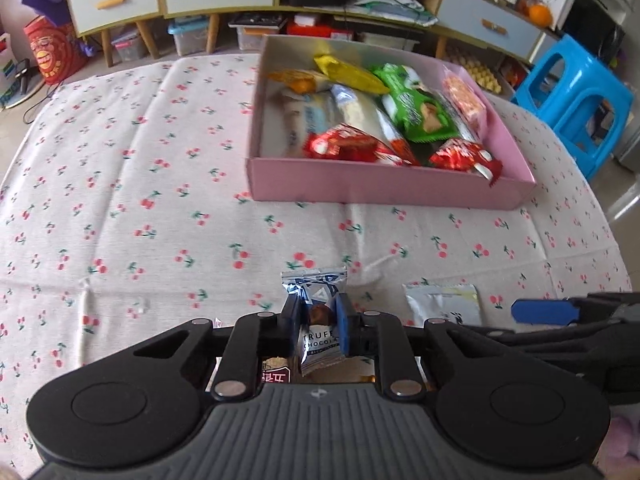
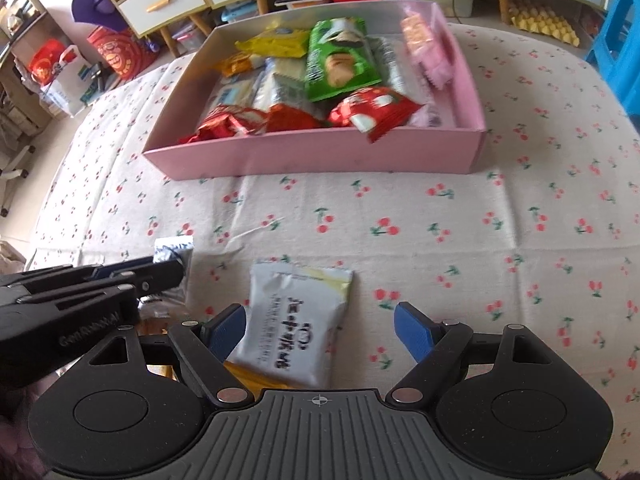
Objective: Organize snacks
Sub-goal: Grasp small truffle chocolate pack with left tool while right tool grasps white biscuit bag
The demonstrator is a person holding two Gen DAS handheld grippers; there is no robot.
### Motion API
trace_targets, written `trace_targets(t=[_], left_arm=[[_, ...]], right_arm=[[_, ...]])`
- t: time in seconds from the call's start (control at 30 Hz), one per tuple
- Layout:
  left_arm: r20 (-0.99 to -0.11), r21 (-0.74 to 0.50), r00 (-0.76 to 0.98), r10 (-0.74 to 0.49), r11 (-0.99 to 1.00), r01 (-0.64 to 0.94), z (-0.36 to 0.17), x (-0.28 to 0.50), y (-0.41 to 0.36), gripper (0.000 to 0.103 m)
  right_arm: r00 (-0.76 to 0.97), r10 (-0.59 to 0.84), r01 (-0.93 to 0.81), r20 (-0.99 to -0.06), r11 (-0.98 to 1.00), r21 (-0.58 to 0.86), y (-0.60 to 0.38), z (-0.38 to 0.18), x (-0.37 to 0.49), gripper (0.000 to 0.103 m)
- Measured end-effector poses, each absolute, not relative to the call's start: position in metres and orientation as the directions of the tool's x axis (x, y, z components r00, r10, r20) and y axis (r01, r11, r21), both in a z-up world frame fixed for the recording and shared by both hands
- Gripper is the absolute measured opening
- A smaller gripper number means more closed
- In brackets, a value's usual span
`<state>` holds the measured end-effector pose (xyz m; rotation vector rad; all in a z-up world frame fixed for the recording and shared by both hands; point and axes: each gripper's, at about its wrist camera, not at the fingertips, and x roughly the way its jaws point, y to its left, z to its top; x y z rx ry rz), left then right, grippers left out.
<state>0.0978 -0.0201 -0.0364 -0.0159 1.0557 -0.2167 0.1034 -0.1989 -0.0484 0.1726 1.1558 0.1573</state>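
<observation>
Left hand-held gripper [image 1: 317,317] was clamped on a small truffle chocolate packet [image 1: 318,330], pinched across its middle, lifted a little off the cherry-print surface [image 1: 120,208], well short of the pink box [image 1: 384,190]. Packet looked light, crinkly foil with a hard lump inside; slippery wrapper, so a mid-body pinch over the chocolate seemed the safest hold, not the crimped ends.

Right hand-held gripper [image 2: 320,328] had its pads spread wide, holding nothing, straddling a white snack pouch [image 2: 296,324] that lay flat on the surface, also nearer the camera than the pink box. Pouch probably light, soft, air-puffed; likely best taken across its narrow width. An orange wrapper [image 2: 256,378] peeked from under it.

Box already held several snacks, green packet [image 2: 340,60] and red packets [image 2: 372,110] included.
</observation>
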Motion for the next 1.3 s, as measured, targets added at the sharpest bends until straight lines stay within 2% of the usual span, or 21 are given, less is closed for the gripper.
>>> trace_targets(t=[0.27, 0.57, 0.73, 1.3], left_arm=[[-0.850, -0.134, 0.490, -0.191, 0.980, 0.149, -0.032, 0.099, -0.010, 0.017], [-0.848, -0.148, 0.489, -0.205, 0.977, 0.153, -0.032, 0.100, -0.014, 0.017], [-0.843, -0.168, 0.489, -0.223, 0.974, 0.154, -0.033, 0.102, -0.017, 0.017], [-0.785, -0.266, 0.527, -0.326, 0.945, 0.190, -0.027, 0.102, -0.028, 0.017]], right_arm=[[0.392, 0.195, -0.058, -0.899, 0.981, 0.187, -0.175, -0.053, 0.107, 0.080], [0.419, 0.110, -0.109, -0.902, 0.992, 0.070, -0.164, -0.056, 0.101, 0.062], [0.423, 0.119, -0.121, -0.898, 0.990, 0.075, -0.166, -0.055, 0.100, 0.056], [0.449, 0.147, -0.032, -0.881, 0.988, 0.148, -0.206, -0.040, 0.105, 0.054]])
